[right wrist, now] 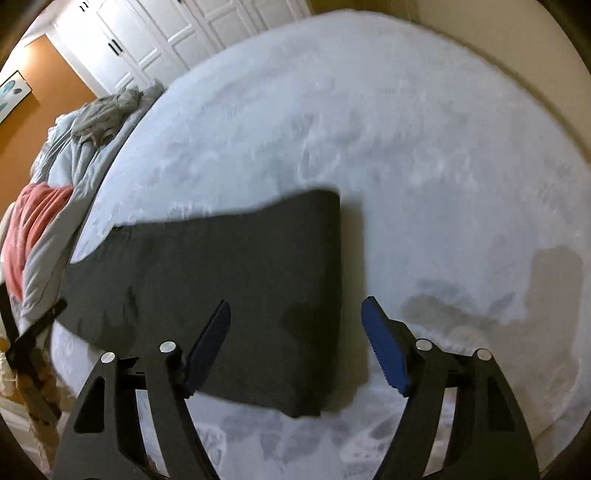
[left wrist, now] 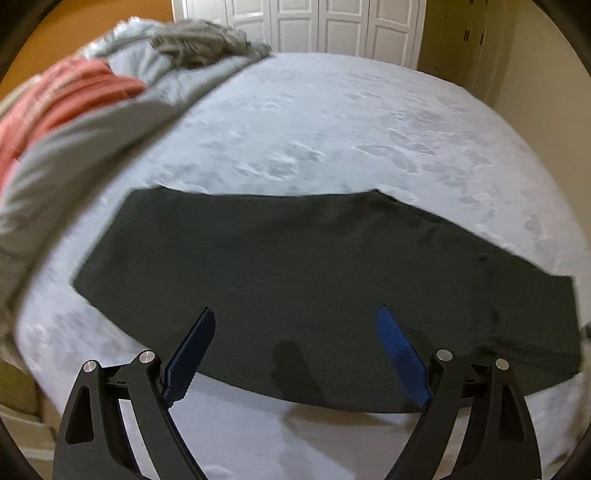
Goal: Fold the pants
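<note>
Dark grey pants (left wrist: 314,266) lie flat on the pale blue bed (left wrist: 332,122), folded lengthwise into one long strip running left to right. My left gripper (left wrist: 295,314) is open and empty, hovering over the near edge of the strip's middle. In the right wrist view the pants (right wrist: 229,280) end in a straight edge at the right. My right gripper (right wrist: 295,306) is open and empty above that right end, its left finger (right wrist: 210,343) over the cloth and its right finger (right wrist: 384,350) over the bedspread.
A heap of bedding lies along the left side of the bed: a pink blanket (left wrist: 70,96), a light grey duvet (left wrist: 85,155) and a grey garment (left wrist: 207,40). White closet doors (left wrist: 314,22) stand behind. The left gripper's arm (right wrist: 33,339) shows at the left edge.
</note>
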The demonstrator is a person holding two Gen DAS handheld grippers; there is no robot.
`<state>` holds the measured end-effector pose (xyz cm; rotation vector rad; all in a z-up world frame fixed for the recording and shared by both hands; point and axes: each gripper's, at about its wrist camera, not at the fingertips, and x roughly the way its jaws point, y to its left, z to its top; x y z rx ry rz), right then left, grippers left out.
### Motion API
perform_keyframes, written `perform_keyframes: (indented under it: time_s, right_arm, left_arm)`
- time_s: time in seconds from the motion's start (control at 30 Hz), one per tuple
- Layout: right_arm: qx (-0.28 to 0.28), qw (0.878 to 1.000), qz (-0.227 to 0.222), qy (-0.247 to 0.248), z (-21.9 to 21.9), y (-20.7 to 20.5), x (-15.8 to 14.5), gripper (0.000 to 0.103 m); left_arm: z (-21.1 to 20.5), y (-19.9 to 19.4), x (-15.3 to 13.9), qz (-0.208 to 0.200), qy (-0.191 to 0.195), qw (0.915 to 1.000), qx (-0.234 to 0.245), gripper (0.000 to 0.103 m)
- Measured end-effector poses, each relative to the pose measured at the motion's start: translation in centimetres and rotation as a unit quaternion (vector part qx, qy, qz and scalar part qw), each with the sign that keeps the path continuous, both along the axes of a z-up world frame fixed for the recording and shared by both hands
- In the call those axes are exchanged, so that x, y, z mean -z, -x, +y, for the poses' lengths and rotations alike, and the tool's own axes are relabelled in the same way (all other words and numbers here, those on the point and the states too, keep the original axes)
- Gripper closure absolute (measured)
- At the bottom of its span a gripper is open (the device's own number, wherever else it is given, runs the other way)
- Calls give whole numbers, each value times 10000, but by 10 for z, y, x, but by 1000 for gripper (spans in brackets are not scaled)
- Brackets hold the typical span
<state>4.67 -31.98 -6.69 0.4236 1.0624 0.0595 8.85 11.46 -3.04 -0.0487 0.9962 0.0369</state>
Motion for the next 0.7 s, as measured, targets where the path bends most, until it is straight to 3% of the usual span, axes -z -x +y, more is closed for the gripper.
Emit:
perform_keyframes:
  time_s: [0.07,0.13,0.17,0.2,0.33,0.47,0.53,0.6,0.7]
  right_arm:
    - [-155,9998,138,-72,8,2,13,31]
    - [-178,9993,261,-202,15,3,27,39]
    - [-155,9996,187,-130,19,5,30,58]
    - [-181,9998,112,-19,23,6,31,90]
    - [-311,9991,-299,62,27,6,11,91]
    - [-283,9955,-888,162,11,16,-28,96]
    - [-15,9931,-1048,534,-5,20,-41,96]
    - [98,9952,-948,232,-27,25,-41,96]
    - [119,9984,-527,152,-37,28,-18,94]
  left_arm:
    - [-8,-3,-2,-2,239,9997,5,16]
    - [-19,-6,-6,-98,306,9995,-5,16]
    - [-24,-8,-7,-138,316,9994,2,16]
    - [-32,-10,-8,-172,340,9993,27,16]
    - [-55,-13,-10,-240,341,9990,139,16]
    - [-78,-9,-8,-422,-224,9982,351,16]
    - [-83,-6,-6,-465,-420,9970,463,16]
    - [-86,-4,-3,-453,-499,9963,529,16]
    - [-91,-7,3,-328,-536,9962,596,16]
